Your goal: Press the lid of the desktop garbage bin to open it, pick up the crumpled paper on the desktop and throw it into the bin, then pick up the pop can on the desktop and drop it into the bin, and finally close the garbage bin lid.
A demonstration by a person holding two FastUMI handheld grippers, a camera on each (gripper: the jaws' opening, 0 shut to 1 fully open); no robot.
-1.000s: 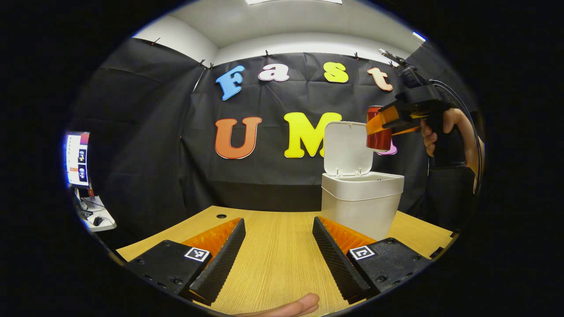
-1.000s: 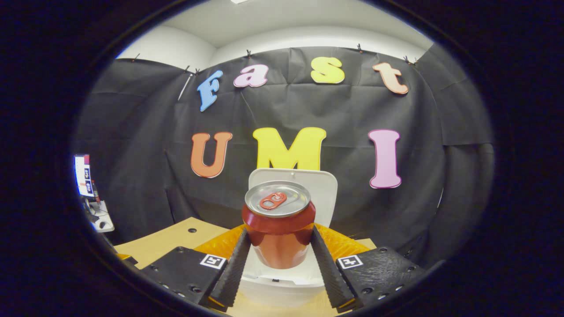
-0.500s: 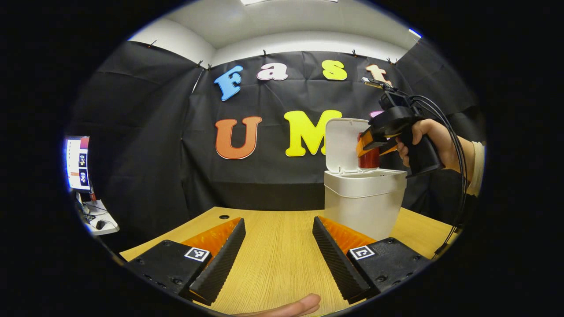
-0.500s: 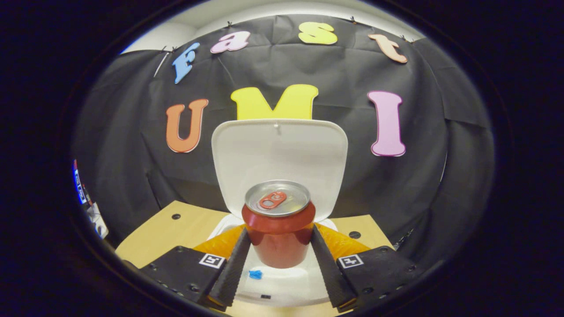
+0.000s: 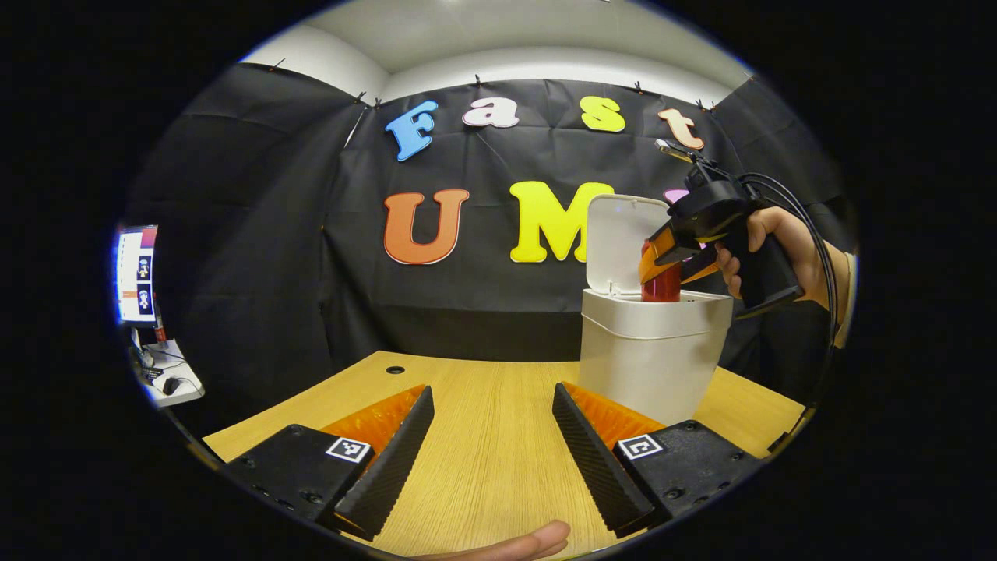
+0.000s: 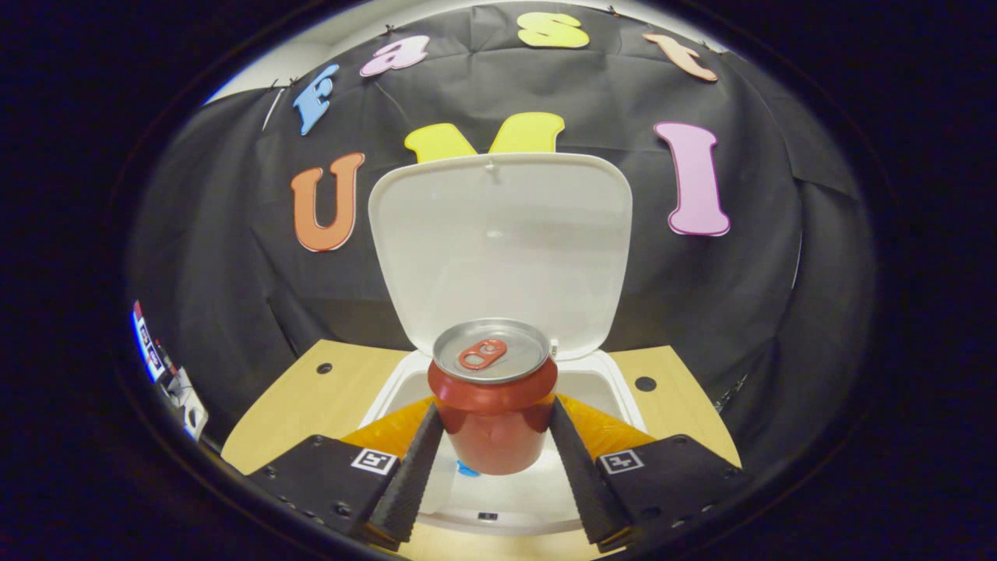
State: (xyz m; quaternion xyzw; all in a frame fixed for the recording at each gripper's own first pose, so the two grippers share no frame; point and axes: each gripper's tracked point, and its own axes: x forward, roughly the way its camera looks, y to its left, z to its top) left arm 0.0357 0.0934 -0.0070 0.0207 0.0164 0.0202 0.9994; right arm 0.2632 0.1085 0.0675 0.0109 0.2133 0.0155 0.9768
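Right gripper (image 6: 492, 456) clamped both fingers on the upright pop can (image 6: 492, 405), lower half inside the open bin (image 5: 653, 354), lid (image 6: 498, 245) raised behind. Left gripper (image 5: 491, 448) spread wide, empty, above the worktop (image 5: 491, 436).

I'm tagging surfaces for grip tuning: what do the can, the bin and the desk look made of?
Pop can: metal, likely aluminium, with a glossy red body, a brushed silvery top and a pull tab.
Bin: matte white plastic by its look, smooth moulded walls, hinged lid.
Desk: light wood-grain surface, whether laminate or veneer I cannot tell.
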